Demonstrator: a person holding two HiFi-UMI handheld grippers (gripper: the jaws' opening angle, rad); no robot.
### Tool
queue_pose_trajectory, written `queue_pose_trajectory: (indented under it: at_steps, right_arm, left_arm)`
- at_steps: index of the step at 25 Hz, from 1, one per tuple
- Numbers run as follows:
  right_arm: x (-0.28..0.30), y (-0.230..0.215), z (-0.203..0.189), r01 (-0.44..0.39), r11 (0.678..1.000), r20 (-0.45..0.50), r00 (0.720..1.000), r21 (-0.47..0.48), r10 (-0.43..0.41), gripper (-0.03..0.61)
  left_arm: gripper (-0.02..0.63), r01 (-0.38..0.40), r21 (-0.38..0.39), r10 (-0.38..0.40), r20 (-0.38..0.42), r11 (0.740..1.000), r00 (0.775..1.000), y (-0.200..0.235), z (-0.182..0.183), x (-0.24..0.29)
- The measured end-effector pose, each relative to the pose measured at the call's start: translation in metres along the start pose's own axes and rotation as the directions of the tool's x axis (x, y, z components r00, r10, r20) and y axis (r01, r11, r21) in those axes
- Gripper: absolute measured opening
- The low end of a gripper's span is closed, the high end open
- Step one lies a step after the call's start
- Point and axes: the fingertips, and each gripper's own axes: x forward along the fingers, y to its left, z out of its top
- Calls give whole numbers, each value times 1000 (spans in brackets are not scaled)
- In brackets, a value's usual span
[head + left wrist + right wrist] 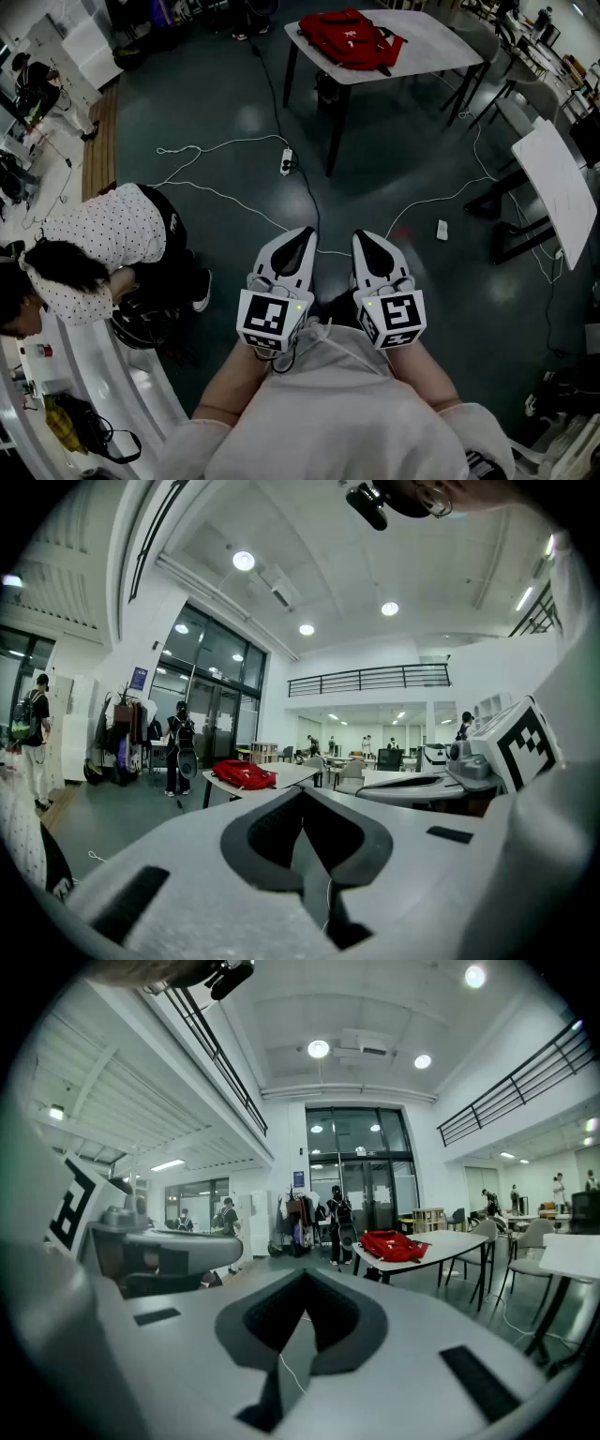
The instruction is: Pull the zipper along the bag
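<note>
Bystander, near left: a person in a dotted shirt (pixel 103 234) is seen bent over beside a white counter, well apart from the task.
Floor, left of centre: a power strip (pixel 287 161) with white cables is laid on the dark floor between the wearer and the far table.
Left gripper (pixel 303 232): it is held close to the body and pointed forward; in the left gripper view its tips (pixel 302 791) are pressed together, with nothing between them.
Bag (pixel 352 39): the red bag is laid on the far table, well apart from both grippers; it is also seen beyond the jaws in the left gripper view (pixel 242 774) and the right gripper view (pixel 392 1245). The zipper cannot be made out at this range.
Right gripper (pixel 365 235): it is carried just beside the left one; its tips (pixel 305 1274) are likewise brought together on nothing.
Table (pixel 441 47): a white top on dark legs is placed far, right of centre.
Step in hand: the approach is judged not yet begun; the bag is untouched.
Next move: the floor must be crossed, both pairs of jaws parted, the bag steadied by one gripper and the zipper pull taken by the other.
</note>
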Motion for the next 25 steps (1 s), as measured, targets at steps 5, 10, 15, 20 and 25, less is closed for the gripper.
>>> queue_pose_trajectory:
  at_steps: [5,10,15,20,25]
  right_arm:
    - [9,3,-1,-8,1000,-9,1000,-6,8,26]
    - [17,2,-3,-6,1000,-20,1000,5,7,26]
    - [27,0,-7,7,997,-32,999,73,-5,26]
    - [44,-14,-16,-1,997,-60,998,77,5,26]
    - [81,-41,-17,-25,995,-74,997,95,32,28]
  left_arm:
    - [20,9,-5,-9,4,1000,1000,7,-5,4]
    - [20,17,-15,-17,-2,1000,1000,11,-11,8]
    - [20,8,-34,-9,-9,999,1000,21,-15,10]
    - [20,-5,-57,3,-26,998,1000,32,-23,30]
    - [20,-34,-61,31,-51,998,998,49,-27,67]
